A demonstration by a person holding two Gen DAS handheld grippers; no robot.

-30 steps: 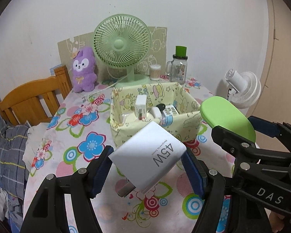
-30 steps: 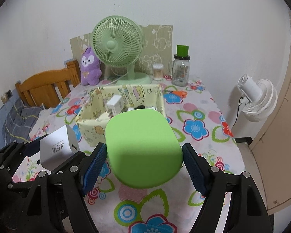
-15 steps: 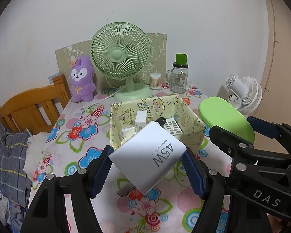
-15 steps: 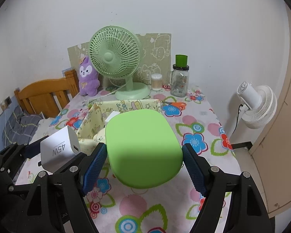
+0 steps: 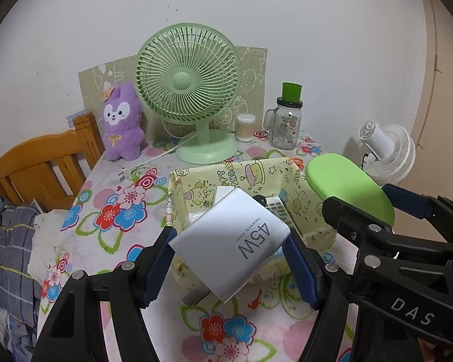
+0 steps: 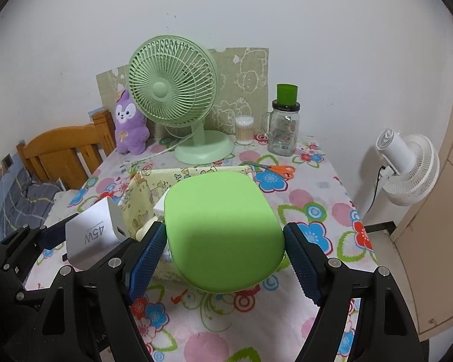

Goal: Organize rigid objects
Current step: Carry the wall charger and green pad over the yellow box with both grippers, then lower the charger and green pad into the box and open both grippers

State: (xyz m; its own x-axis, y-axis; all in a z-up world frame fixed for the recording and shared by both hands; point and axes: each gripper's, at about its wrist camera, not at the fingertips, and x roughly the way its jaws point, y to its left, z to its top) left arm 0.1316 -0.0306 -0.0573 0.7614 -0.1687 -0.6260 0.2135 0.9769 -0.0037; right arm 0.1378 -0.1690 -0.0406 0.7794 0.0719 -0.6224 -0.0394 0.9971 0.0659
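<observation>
On the flowered table [image 6: 317, 199], well in front of the green desk fan [image 5: 188, 81], stands the yellow fabric basket [image 5: 305, 205], open at the top, and both held things hang over or just before it. Largest of the two is the green case [image 6: 223, 235], a smooth rounded slab clamped flat between the blue pads of the right gripper [image 6: 225, 259]; it hovers above the basket's near right side and hides most of the interior from the right wrist view. Smaller is the white 45W charger [image 5: 229, 241], tilted on one corner and pinched between the pads of the left gripper [image 5: 229, 265], its metal plug pins pointing down and toward the camera.

Judging by this, the step in hand is carrying both items to the basket for dropping in. The next move probably calls for bringing each piece over a bare part of the basket floor, one at a time since the grippers sit close together, and opening the jaws only once the item is low inside the walls.

Much is hard to read: the basket's contents are mostly covered, with only a ribbed white object [image 5: 276, 208] and a white block [image 5: 222, 191] peeking out. The underside of the green case is unseen, so what it is stays uncertain.
</observation>
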